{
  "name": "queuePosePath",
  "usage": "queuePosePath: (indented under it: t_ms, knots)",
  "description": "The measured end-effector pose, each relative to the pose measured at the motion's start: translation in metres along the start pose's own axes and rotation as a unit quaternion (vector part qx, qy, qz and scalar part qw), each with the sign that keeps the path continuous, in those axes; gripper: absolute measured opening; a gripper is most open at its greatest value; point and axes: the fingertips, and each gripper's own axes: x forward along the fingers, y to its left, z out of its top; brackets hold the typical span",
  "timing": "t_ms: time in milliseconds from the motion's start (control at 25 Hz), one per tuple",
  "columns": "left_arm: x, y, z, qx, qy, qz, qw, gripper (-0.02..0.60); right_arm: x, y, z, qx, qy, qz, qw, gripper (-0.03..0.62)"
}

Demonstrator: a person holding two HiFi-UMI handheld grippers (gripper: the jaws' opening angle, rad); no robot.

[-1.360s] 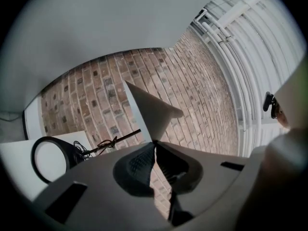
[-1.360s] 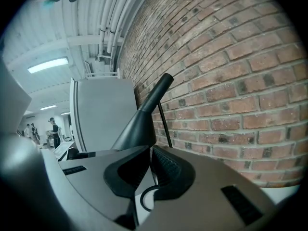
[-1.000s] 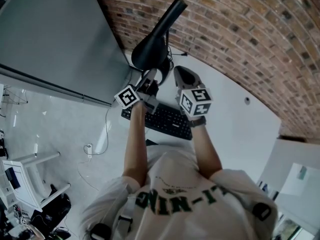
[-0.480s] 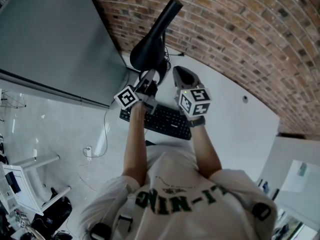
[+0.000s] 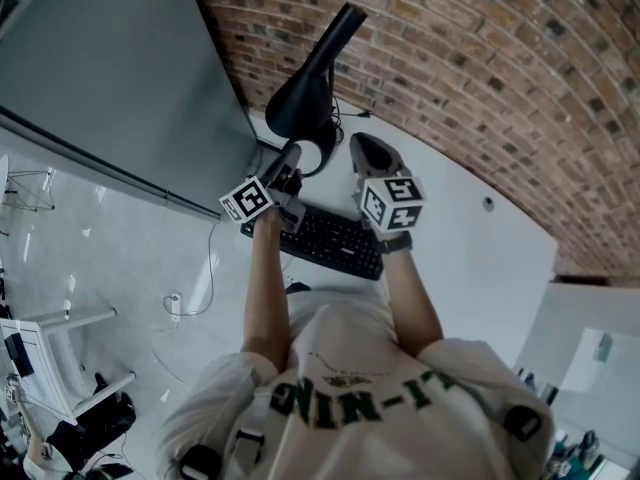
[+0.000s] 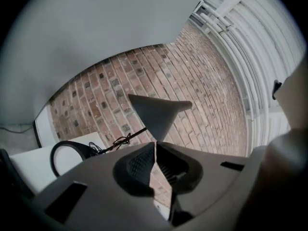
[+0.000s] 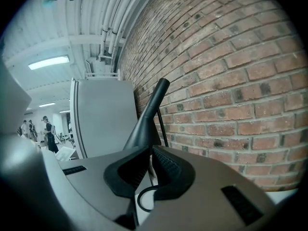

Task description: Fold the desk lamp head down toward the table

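The black desk lamp stands at the back of the white table [image 5: 480, 258], against the brick wall. Its cone-shaped head [image 5: 303, 96] hangs over the ring base [image 5: 318, 154], with the stem slanting up to the right. My left gripper [image 5: 291, 154] is shut with nothing in it, just left of the ring base and below the head. In the left gripper view the lamp head [image 6: 157, 112] sits just above the closed jaws [image 6: 155, 159], apart from them. My right gripper [image 5: 359, 141] is right of the base, shut and empty. Its own view shows the lamp head [image 7: 144, 126] beyond the jaws [image 7: 148, 163].
A black keyboard [image 5: 333, 240] lies on the table under both wrists. A grey partition panel [image 5: 110, 78] stands at the left edge. The brick wall [image 5: 480, 78] runs close behind the lamp. The lamp's cable [image 6: 120, 139] trails by the base. People stand far off [image 7: 48, 131].
My left gripper has slid a little to the left and down and rolled, its marker cube shifting left. The right gripper and the lamp have stayed put.
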Motion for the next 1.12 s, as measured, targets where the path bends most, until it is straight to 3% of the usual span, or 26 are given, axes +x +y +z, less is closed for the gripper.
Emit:
queuePosePath:
  t_ms: [200,400,600,920,1120]
  knots:
    - [-0.022,-0.014,0.006,0.077,0.016,0.047,0.9958,0.009,-0.01,0.011,0.0,0.0,-0.006,0.008,1.0,0.02]
    - [-0.048,-0.03,0.016,0.175,0.026,0.103,0.9788,0.003,-0.022,0.031,-0.002,-0.004,-0.015,0.018,1.0,0.018]
    - [-0.068,-0.06,0.033,0.266,0.012,0.145,0.9528,0.002,-0.032,0.046,0.002,-0.01,-0.025,0.029,0.999,0.014]
    - [-0.095,-0.106,0.046,0.383,-0.028,0.209,0.8994,0.002,-0.055,0.058,0.008,-0.024,-0.041,0.034,0.998,0.005]
    - [-0.112,-0.124,0.041,0.407,-0.046,0.226,0.8839,0.002,-0.075,0.066,0.01,-0.042,-0.044,0.031,0.998,0.003]
